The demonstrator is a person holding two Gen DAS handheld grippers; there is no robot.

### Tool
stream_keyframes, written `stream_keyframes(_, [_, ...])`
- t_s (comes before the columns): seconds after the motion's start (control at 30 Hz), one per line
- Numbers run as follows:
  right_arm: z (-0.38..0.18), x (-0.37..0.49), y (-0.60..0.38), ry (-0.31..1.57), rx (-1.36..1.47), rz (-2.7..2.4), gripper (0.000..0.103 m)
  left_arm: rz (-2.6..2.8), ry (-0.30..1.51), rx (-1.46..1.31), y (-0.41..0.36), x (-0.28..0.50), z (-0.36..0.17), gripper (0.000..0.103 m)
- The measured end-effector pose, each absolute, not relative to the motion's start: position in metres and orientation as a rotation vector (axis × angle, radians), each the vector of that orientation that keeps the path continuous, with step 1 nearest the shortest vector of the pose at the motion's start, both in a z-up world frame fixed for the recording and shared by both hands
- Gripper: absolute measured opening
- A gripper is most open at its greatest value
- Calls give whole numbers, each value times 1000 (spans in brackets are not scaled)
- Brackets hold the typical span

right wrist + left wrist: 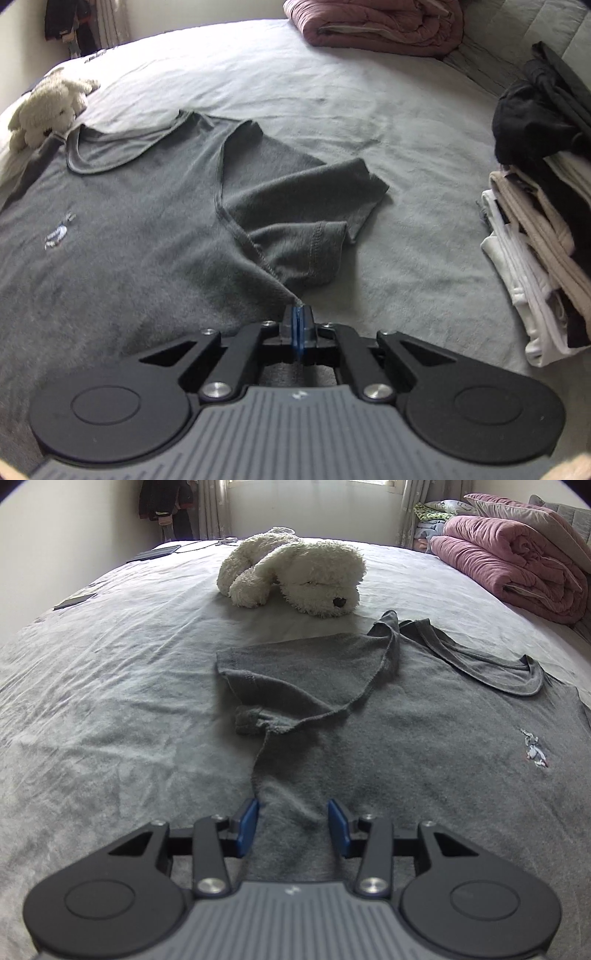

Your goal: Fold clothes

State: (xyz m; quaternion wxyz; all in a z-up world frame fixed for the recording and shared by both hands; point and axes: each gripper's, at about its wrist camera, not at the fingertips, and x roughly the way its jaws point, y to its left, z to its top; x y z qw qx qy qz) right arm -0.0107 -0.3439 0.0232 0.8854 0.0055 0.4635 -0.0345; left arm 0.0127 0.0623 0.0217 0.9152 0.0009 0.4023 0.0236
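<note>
A grey T-shirt (406,720) lies front up on the bed, its neck toward the far side and both sleeves folded in over the chest. My left gripper (293,814) is open low over the shirt's left side edge; the cloth lies between the blue pads (249,821) without being pressed. In the right wrist view the same T-shirt (129,221) spreads to the left, and my right gripper (298,317) is shut on its right side edge just below the folded sleeve (306,221), where the cloth rises in a small peak into the pads.
A white plush dog (295,572) lies beyond the collar. A rolled pink quilt (517,565) sits at the far right. A stack of folded clothes (535,240) stands right of the shirt. Flat dark items (74,601) rest near the bed's left edge on the grey sheet (92,701).
</note>
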Motion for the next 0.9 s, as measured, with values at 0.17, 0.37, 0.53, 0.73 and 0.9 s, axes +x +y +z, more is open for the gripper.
stream_keyframes(0.17, [32, -15, -362, 954, 111, -38, 22, 52, 819, 28, 63, 13, 25, 46])
stream_keyframes(0.37, [42, -14, -403, 900, 313, -84, 38, 67, 820, -49, 81, 19, 36, 49])
stream_keyframes(0.53, [34, 0, -416, 894, 439, -71, 38, 88, 818, -102, 97, 31, 41, 52])
stream_keyframes(0.73, [27, 20, -406, 912, 431, -82, 22, 91, 828, -152, 113, 48, 39, 53])
stream_keyframes(0.9, [40, 23, -392, 827, 278, -184, 4, 81, 823, -240, 133, 63, 38, 55])
